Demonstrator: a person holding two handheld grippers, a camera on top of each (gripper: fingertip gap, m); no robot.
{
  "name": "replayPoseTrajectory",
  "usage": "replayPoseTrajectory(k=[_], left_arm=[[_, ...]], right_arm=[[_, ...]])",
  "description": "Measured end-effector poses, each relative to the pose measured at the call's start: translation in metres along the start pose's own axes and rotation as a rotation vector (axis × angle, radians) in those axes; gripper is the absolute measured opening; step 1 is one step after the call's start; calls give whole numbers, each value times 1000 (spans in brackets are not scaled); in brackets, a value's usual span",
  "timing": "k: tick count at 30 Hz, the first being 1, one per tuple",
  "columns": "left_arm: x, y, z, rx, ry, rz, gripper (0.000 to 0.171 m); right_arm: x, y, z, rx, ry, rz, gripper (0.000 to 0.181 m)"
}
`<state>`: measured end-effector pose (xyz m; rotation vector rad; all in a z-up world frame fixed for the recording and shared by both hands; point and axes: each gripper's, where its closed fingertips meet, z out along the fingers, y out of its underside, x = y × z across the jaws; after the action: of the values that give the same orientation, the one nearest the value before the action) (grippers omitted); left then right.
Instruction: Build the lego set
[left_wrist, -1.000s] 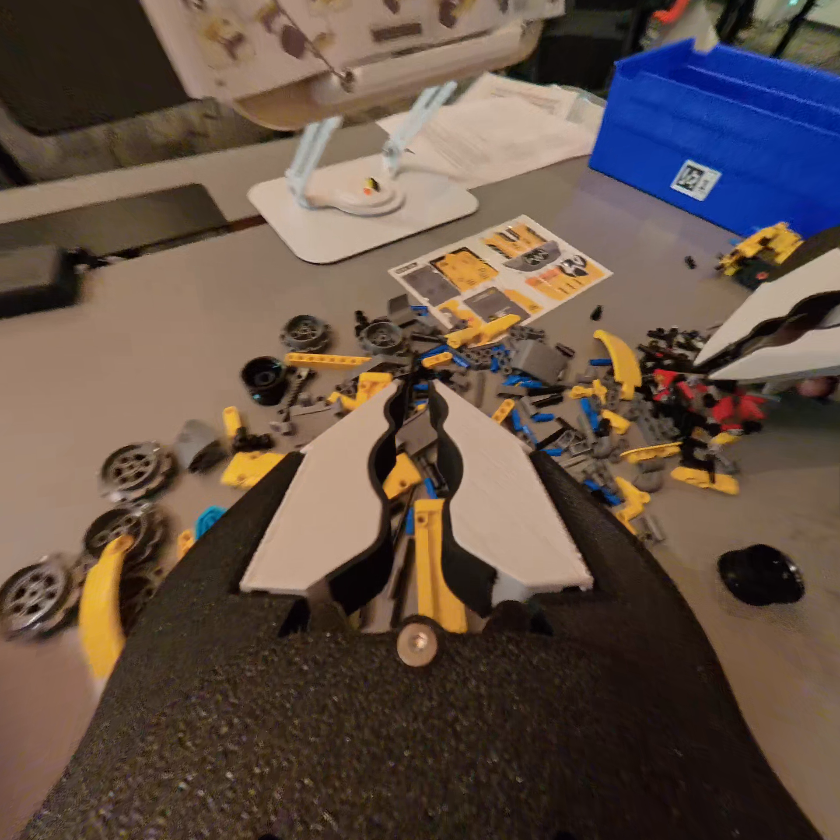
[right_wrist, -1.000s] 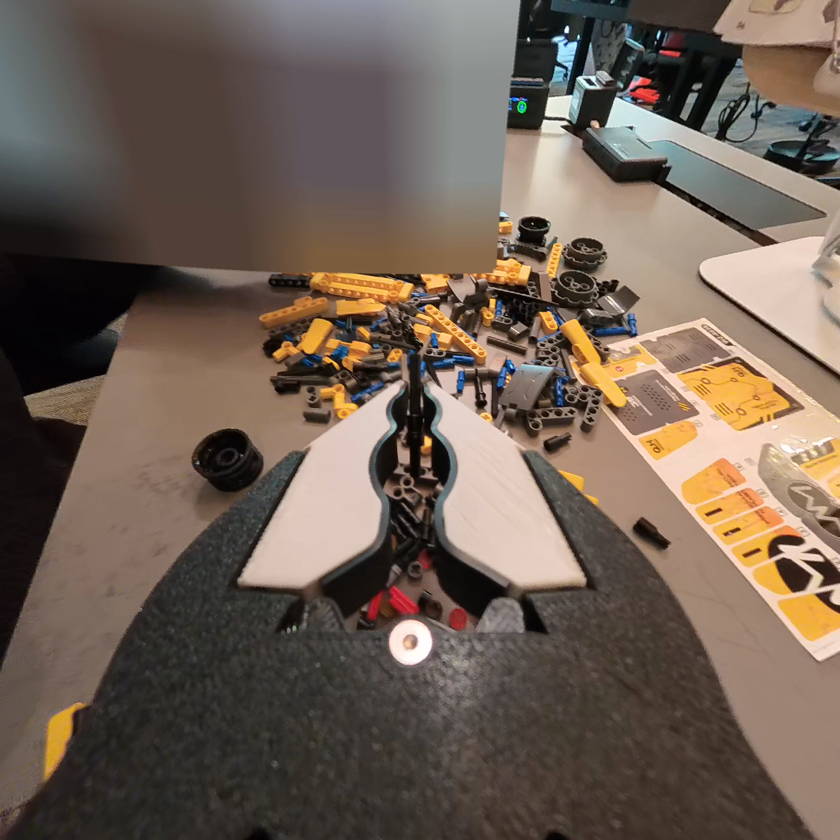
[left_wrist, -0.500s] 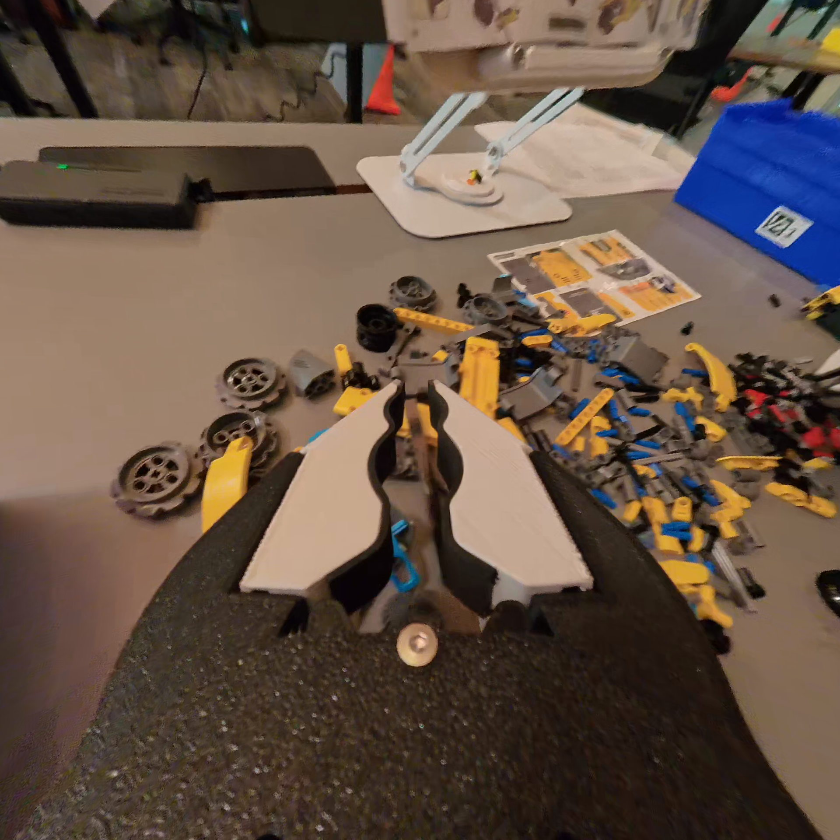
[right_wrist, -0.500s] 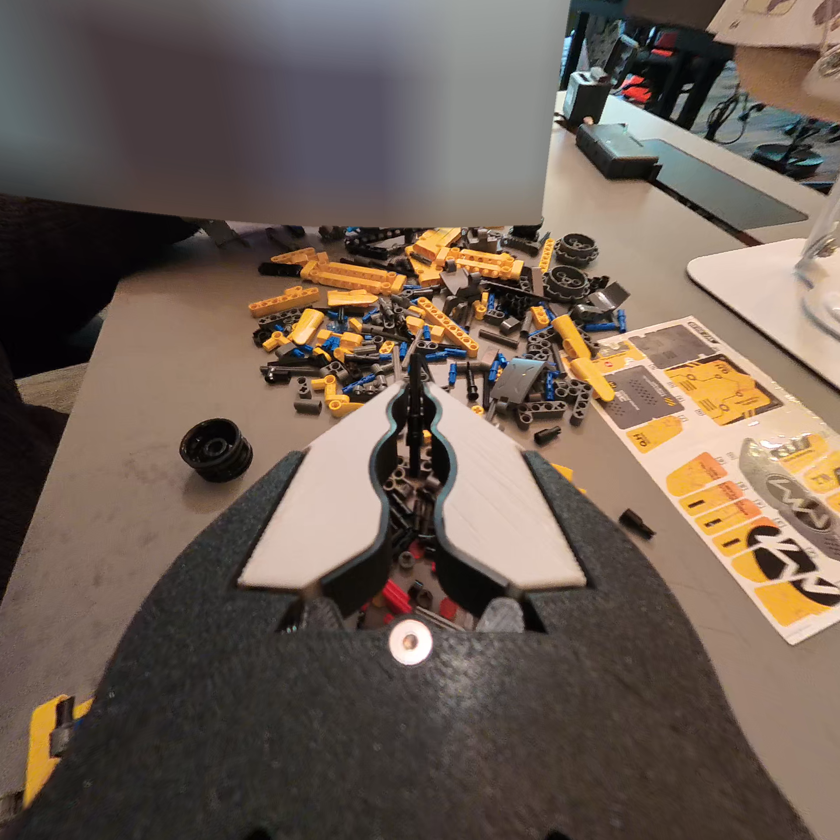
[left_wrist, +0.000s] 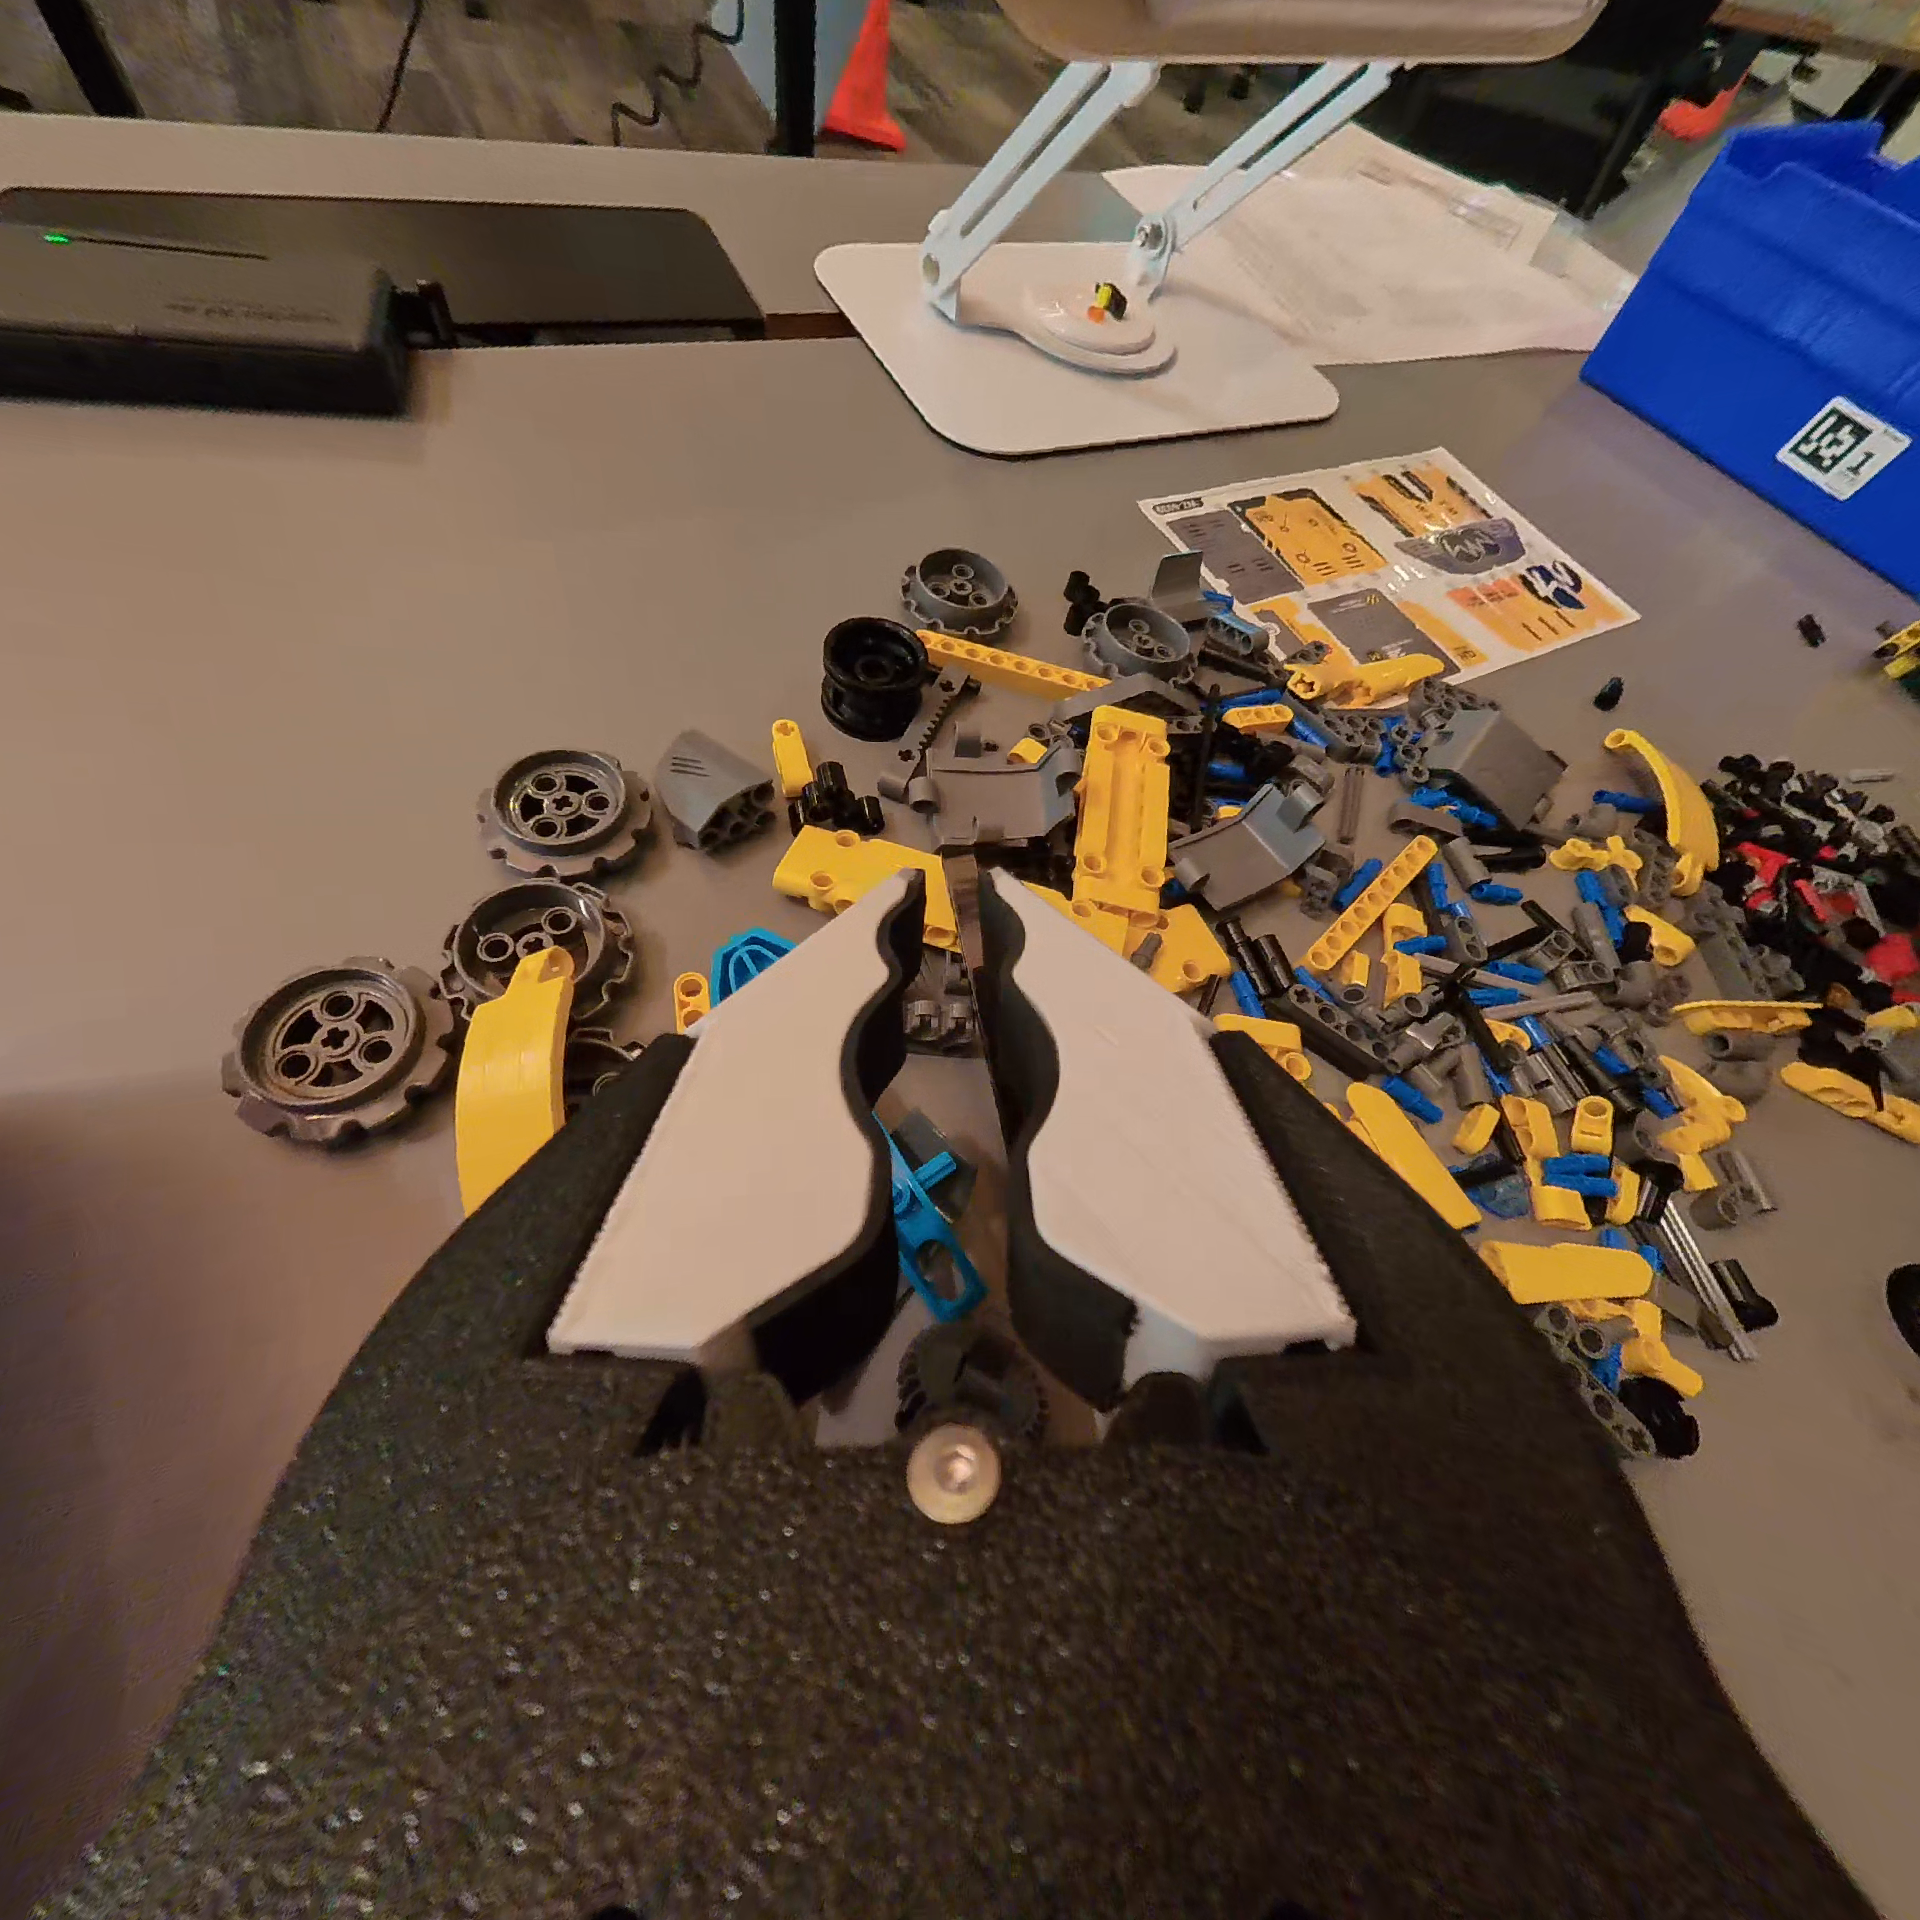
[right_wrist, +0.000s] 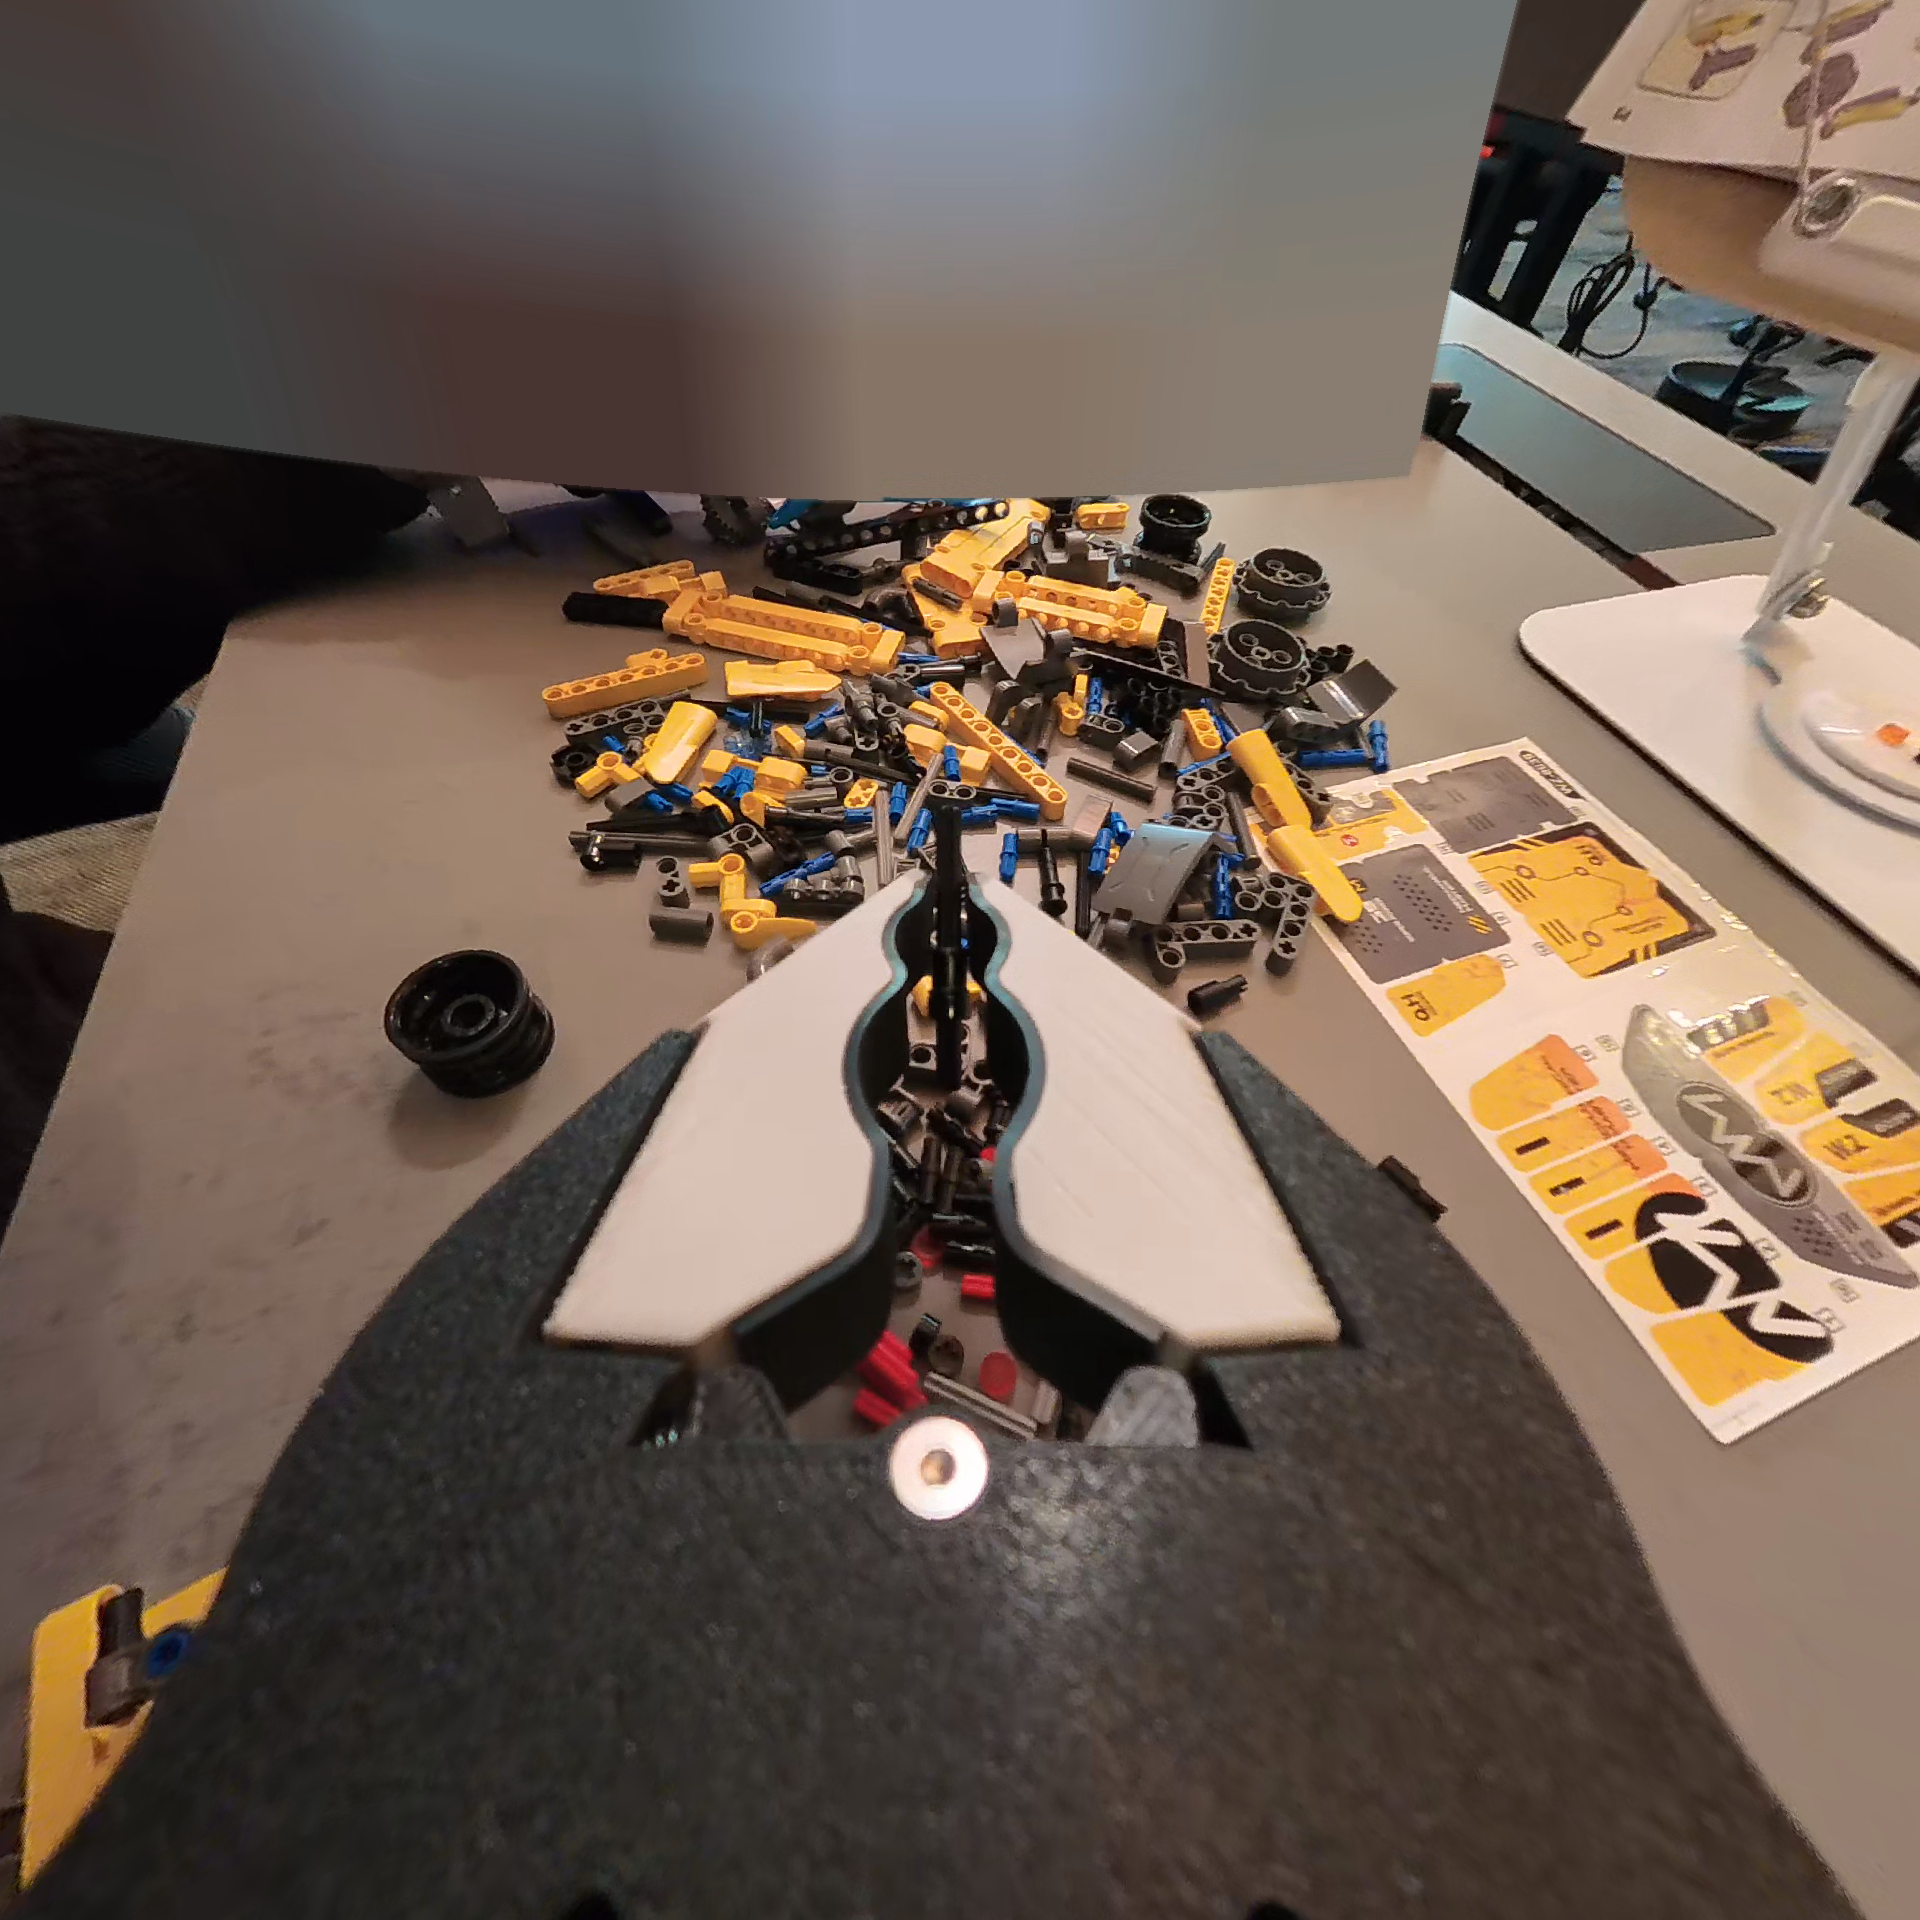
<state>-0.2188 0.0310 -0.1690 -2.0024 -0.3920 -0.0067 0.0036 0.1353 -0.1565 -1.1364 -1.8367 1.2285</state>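
The left gripper (left_wrist: 958, 891) hangs over the near edge of a pile of building-toy parts (left_wrist: 1382, 935) on the grey worktop (left_wrist: 416, 623), its fingers (left_wrist: 769, 1122) clenched on a thin black strip-like part (left_wrist: 968, 914) that stands between the tips. Under it lie a light-blue piece (left_wrist: 925, 1236) and a dark gear (left_wrist: 961, 1377). To its left are three grey toothed wheels (left_wrist: 332, 1049) and a curved yellow panel (left_wrist: 509, 1081); farther off a black wheel hub (left_wrist: 871, 675), a sticker sheet (left_wrist: 1382, 566), a white stand base (left_wrist: 1081, 343) and a blue bin (left_wrist: 1766, 343).

The right gripper (right_wrist: 948, 883) grasps a thin black axle (right_wrist: 948, 914), which points forward past the tips over the parts. A black wheel hub (right_wrist: 470, 1023) sits alone to its left, well apart from the pile.
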Motion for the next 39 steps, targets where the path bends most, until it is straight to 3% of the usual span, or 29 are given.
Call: replayPoseTrajectory(k=[22,39], left_arm=[[2,-1,0,12,14,-6,9],[2,-3,-1,22,10,-2,9]], right_arm=[[-1,-1,-1,-16,23,-32,5],[34,-11,-21,49,165,53,5]])
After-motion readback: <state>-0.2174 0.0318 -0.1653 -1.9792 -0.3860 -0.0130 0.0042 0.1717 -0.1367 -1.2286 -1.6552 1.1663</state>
